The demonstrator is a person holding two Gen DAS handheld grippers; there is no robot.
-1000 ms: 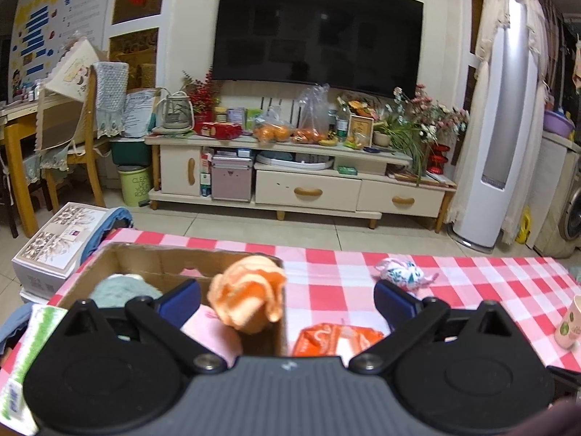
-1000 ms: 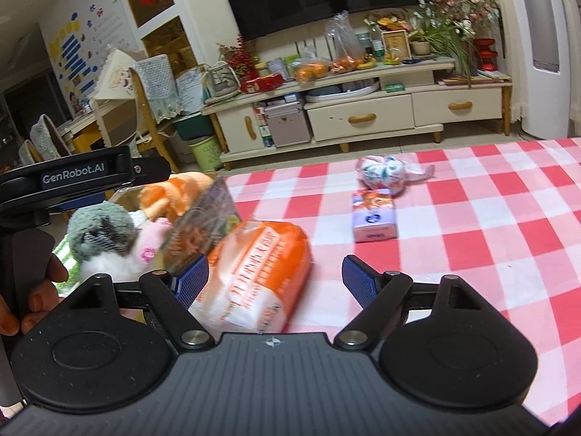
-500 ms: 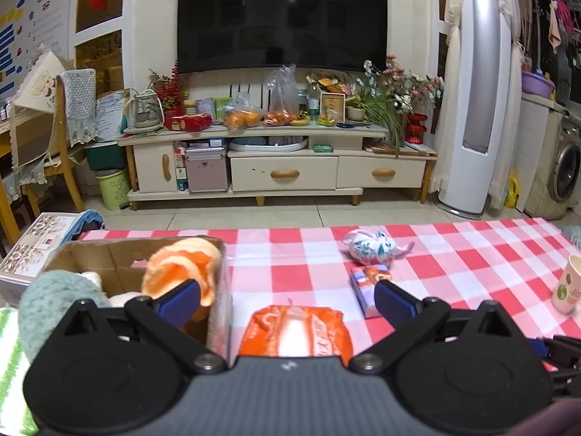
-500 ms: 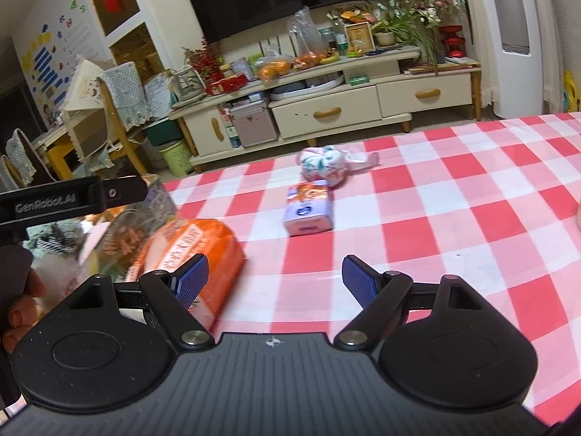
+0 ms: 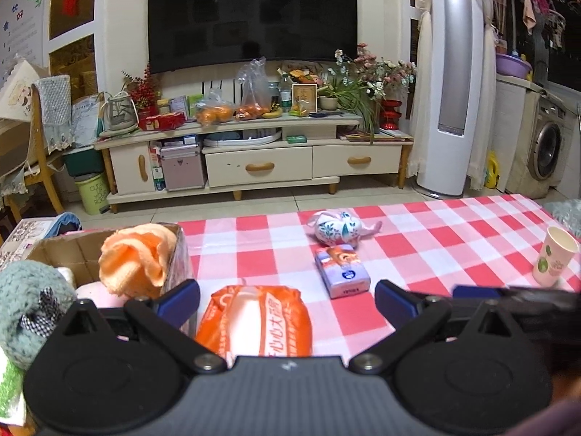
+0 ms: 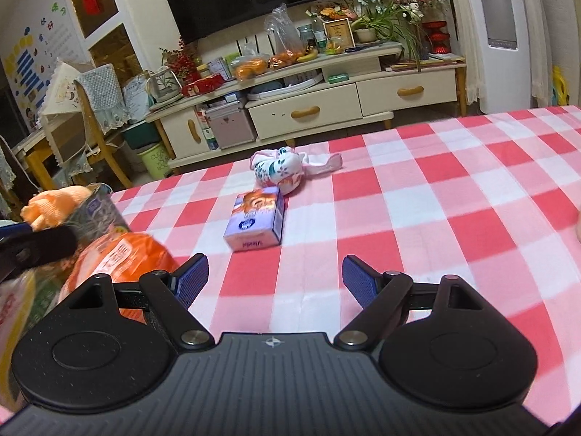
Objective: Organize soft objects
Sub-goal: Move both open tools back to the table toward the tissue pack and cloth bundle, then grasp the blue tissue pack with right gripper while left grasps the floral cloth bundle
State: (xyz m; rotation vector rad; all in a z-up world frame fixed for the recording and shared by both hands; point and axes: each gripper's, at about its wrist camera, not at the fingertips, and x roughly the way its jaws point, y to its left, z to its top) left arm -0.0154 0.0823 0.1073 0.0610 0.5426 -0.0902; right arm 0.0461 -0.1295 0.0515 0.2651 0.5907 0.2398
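While both claws gape empty, the right gripper (image 6: 275,278) faces the small purple tissue pack (image 6: 256,223) (long axis pointing away); the left gripper (image 5: 287,299) straddles the orange plastic pack (image 5: 256,321).

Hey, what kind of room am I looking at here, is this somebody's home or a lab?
Most likely a lived-in family living room. A large television hangs above a cluttered TV cabinet, a washing machine stands at the far right, and the work surface is a table under a red-checked tablecloth.

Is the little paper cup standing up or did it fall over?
Standing up. The paper cup sits upright on the checked tablecloth, its open mouth facing upward.
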